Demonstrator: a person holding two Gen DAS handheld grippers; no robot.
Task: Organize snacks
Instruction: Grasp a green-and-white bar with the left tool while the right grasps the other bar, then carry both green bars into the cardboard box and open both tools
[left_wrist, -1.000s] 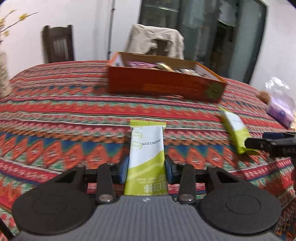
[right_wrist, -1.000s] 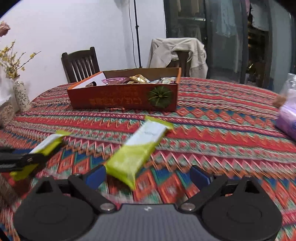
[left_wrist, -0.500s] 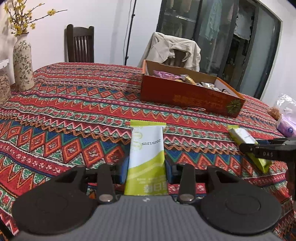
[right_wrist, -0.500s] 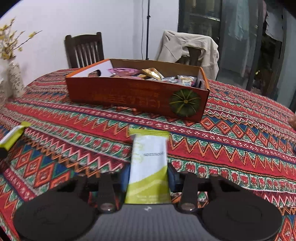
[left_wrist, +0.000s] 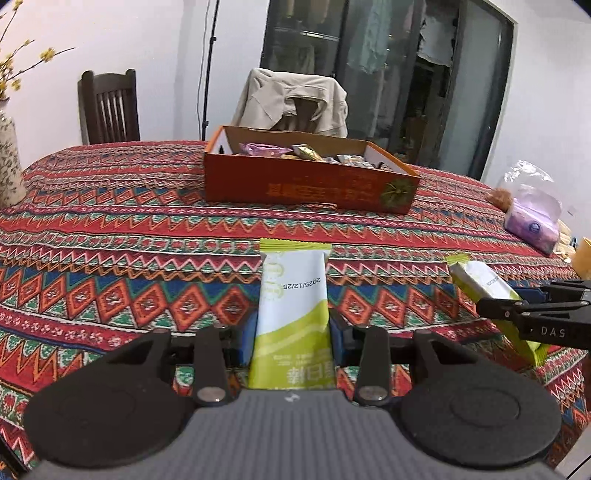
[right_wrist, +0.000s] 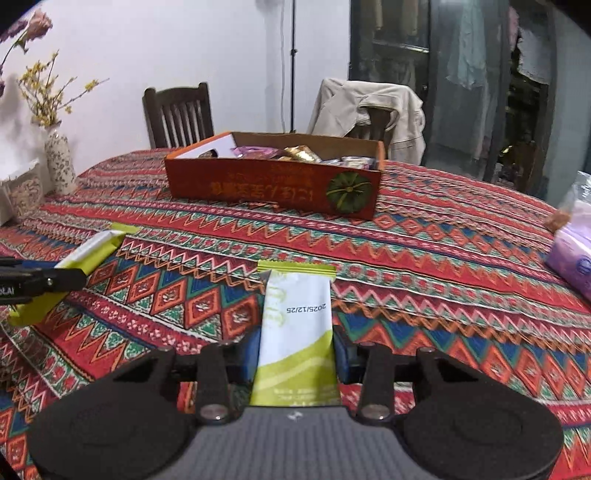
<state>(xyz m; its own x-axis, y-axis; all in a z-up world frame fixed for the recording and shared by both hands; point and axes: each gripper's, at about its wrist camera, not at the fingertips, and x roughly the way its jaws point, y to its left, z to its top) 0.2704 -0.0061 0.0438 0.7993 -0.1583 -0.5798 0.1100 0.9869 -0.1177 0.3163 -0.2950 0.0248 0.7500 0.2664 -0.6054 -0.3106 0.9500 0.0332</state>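
A white-and-green snack bar is gripped by my left gripper, whose blue pads press both its sides. It sticks out forward above the patterned tablecloth. A matching snack bar is clamped in my right gripper, also held off the cloth. Each view shows the other gripper at its edge: the right gripper with its bar, and the left gripper with its bar. The orange snack box stands beyond both, open-topped, with several wrapped snacks inside.
A flowered vase and a white holder stand at the table's left edge. A plastic bag with a purple pack lies at the right. Two chairs, one draped with a jacket, stand behind the table.
My right gripper shut on the bar that lay loose on the cloth and lifted it. Both grippers swung to face the orange box more squarely; the left kept hold of its bar.
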